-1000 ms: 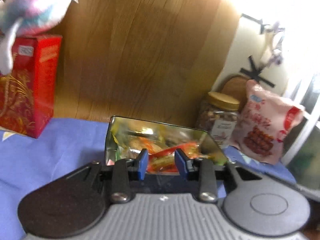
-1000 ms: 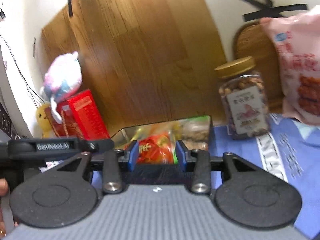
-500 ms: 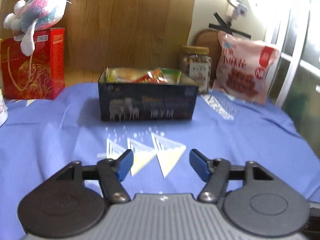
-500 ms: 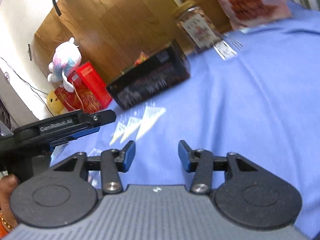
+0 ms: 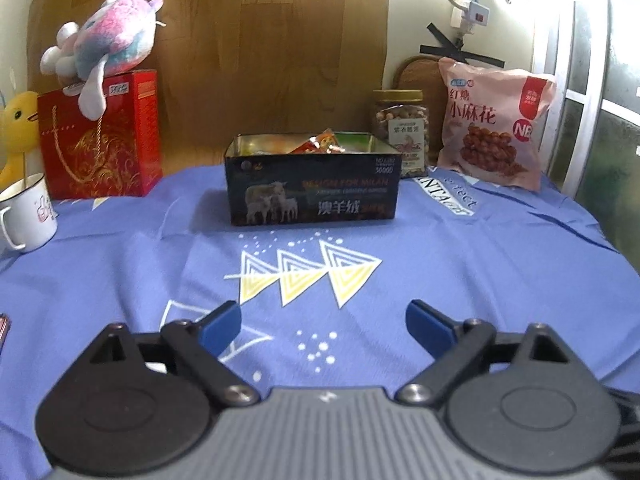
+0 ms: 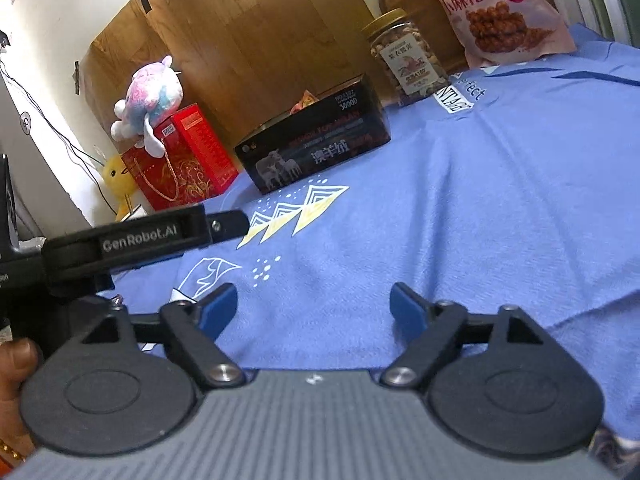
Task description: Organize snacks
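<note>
Since earlier: both tongs hung over the open tin with snack packets between their blue tips; now they sit well back from it over bare cloth, and their jaws have just been opening with nothing between them.
Left tongs: spread wide, empty, pointing at the tin across the cloth.
Right tongs: spread wide, empty, tilted view (the left tool's arm crosses its left side).
Snack tin: dark, open-topped, on the blue cloth of the worktop, with packets showing above its rim.
Step in hand: judged a retreat after loading the tin; no loose snack is in sight on the cloth.
Next move: likely a reach for the nut jar or the pink snack bag, both behind and right of the tin, standing close together.
In the way: the tin itself on a straight line to the jar.
Around: red gift bag, plush toy on top, white mug at far left.
</note>
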The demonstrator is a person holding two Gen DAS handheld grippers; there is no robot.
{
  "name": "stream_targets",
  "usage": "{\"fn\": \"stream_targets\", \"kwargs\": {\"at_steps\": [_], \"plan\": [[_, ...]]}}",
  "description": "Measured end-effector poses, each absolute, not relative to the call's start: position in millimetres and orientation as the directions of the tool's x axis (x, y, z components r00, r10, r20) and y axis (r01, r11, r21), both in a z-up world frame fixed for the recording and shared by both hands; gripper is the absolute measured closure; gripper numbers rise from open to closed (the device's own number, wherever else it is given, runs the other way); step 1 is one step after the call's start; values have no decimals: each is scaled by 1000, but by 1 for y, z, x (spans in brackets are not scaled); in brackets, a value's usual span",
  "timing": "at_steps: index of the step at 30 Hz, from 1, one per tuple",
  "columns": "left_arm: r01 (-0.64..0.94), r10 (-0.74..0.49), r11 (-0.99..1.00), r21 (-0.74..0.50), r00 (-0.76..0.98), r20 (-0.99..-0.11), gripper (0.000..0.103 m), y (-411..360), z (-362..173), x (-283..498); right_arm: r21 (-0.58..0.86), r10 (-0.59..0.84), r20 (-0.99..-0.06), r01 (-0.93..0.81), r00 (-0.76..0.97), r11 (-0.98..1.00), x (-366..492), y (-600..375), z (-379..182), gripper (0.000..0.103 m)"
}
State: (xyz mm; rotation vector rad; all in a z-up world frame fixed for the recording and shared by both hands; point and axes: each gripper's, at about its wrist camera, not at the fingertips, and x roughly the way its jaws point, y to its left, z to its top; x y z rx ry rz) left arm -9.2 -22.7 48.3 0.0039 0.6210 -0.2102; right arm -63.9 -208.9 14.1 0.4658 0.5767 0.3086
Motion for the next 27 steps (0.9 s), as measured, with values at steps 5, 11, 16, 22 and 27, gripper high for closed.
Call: {"fn": "stream_targets", "kwargs": {"at_steps": [5, 11, 16, 22, 27], "plan": [[178, -174, 983, -52, 788, -591, 0, -22, 43, -16, 509, 393, -450, -131, 802, 851, -68, -211, 13, 13], [153, -158, 986, -62, 774, -613, 0, -20, 38, -22, 518, 383, -451, -113, 806, 848, -71, -214, 11, 12], [129, -140, 990, -65, 759, -636, 0, -19, 33, -25, 525, 384, -458, -104, 801, 844, -73, -215, 10, 7], [89, -75, 996, -11, 762, -643, 0, -18, 30, -26, 528, 383, -458, -102, 802, 843, -75, -215, 10, 5], [61, -31, 998, 27, 788, -615, 0, -16, 32, -31, 536, 374, -461, -83, 805, 840, -76, -218, 8, 5]]}}
